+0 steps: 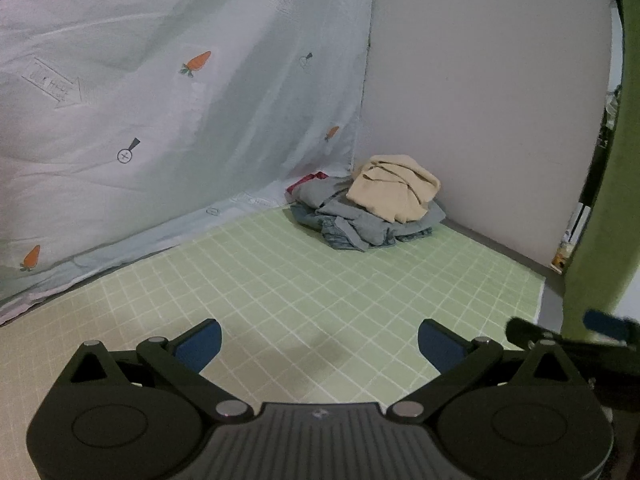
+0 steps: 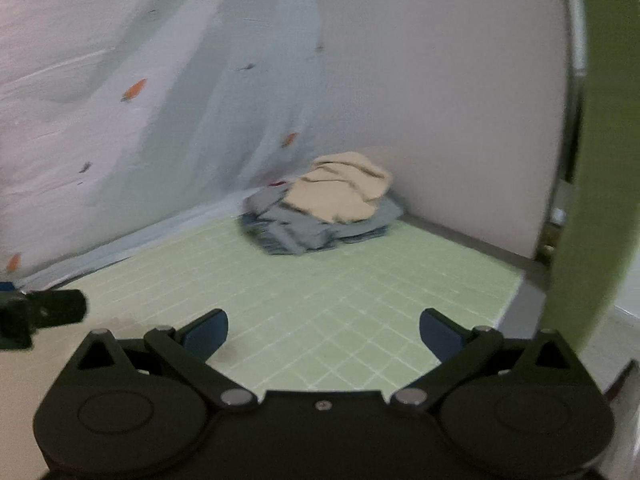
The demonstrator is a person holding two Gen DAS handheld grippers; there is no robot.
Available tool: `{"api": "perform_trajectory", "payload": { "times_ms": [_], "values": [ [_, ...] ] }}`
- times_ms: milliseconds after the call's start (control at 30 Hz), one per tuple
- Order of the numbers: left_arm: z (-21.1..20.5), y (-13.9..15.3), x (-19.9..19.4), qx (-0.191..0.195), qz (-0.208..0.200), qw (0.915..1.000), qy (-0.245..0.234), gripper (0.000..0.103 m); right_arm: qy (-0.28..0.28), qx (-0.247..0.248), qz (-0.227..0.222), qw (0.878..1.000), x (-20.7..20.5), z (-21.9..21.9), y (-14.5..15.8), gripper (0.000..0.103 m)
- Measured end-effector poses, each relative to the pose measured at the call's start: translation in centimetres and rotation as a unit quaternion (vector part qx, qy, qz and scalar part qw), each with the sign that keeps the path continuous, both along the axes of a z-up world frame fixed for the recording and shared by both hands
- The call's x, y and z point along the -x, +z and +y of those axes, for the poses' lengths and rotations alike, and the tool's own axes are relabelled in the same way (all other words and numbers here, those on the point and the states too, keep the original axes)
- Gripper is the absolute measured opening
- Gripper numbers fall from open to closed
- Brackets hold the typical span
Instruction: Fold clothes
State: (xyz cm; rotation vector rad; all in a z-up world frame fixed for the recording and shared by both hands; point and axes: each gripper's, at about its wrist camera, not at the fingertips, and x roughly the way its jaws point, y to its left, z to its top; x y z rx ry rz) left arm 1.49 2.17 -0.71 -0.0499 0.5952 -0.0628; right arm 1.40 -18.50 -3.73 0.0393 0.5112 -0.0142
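A pile of clothes sits in the far corner of the green grid mat (image 1: 280, 288): a beige garment (image 1: 394, 188) on top of crumpled grey-blue garments (image 1: 360, 224), with a bit of red cloth (image 1: 308, 180) behind. The same pile shows blurred in the right wrist view, with the beige garment (image 2: 340, 192) over the grey-blue ones (image 2: 296, 232). My left gripper (image 1: 318, 344) is open and empty, low over the mat, well short of the pile. My right gripper (image 2: 324, 334) is open and empty too. The right gripper's tip shows at the left wrist view's right edge (image 1: 568, 332).
A pale sheet with carrot prints (image 1: 160, 120) hangs along the left. A plain white wall (image 1: 480, 100) stands behind the pile. A green curtain (image 1: 600, 220) hangs at the right, past the mat's edge. Part of the left gripper (image 2: 44, 314) shows at the right wrist view's left edge.
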Motion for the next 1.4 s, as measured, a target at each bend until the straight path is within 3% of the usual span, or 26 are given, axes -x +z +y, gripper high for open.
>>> {"api": "perform_trajectory", "payload": {
  "times_ms": [133, 300, 400, 500, 600, 800, 1000, 1200, 1333, 1400],
  "values": [
    [0.2, -0.2, -1.3, -0.005, -0.001, 0.9998, 0.018, 0.103, -0.011, -0.037, 0.013, 0.999, -1.3, -0.7, -1.3, 0.103],
    [-1.0, -0.9, -4.5, -0.011, 0.009, 0.9988, 0.047, 0.103, 0.002, -0.034, 0.026, 0.999, -4.4, -2.8, -2.4, 0.103],
    [-3.1, -1.2, -7.1, -0.011, 0.003, 0.997, 0.077, 0.103, 0.039, -0.048, 0.049, 0.997, -8.3, -4.9, -3.0, 0.103],
    [-5.5, -1.6, -10.1, -0.006, 0.0, 0.9941, 0.108, 0.103, 0.075, -0.013, 0.049, 0.996, -12.5, -6.7, -3.0, 0.103],
    [-8.4, -2.1, -13.6, 0.023, 0.01, 0.9923, 0.122, 0.103, 0.091, 0.016, 0.04, 0.995, -16.4, -9.1, -2.4, 0.103],
    [-13.2, -3.4, -20.3, 0.064, 0.022, 0.9847, 0.16, 0.103, 0.085, -0.007, 0.048, 0.995, -25.6, -15.2, -2.9, 0.103],
    [-14.8, -3.5, -26.9, 0.061, 0.028, 0.9846, 0.161, 0.102, 0.088, -0.041, 0.042, 0.994, -33.8, -16.7, -3.8, 0.1],
    [-15.3, -4.4, -36.5, 0.025, 0.052, 0.9904, 0.125, 0.085, 0.093, -0.037, 0.023, 0.995, -43.5, -15.6, -5.1, 0.092],
    [-15.6, -5.9, -43.3, -0.01, 0.071, 0.9936, 0.087, 0.074, 0.084, -0.028, 0.02, 0.996, -49.7, -15.4, -6.6, 0.077],
    [-15.6, -7.1, -46.6, -0.008, 0.079, 0.9945, 0.068, 0.073, 0.077, -0.02, 0.025, 0.997, -52.2, -15.3, -7.5, 0.071]
  ]
}}
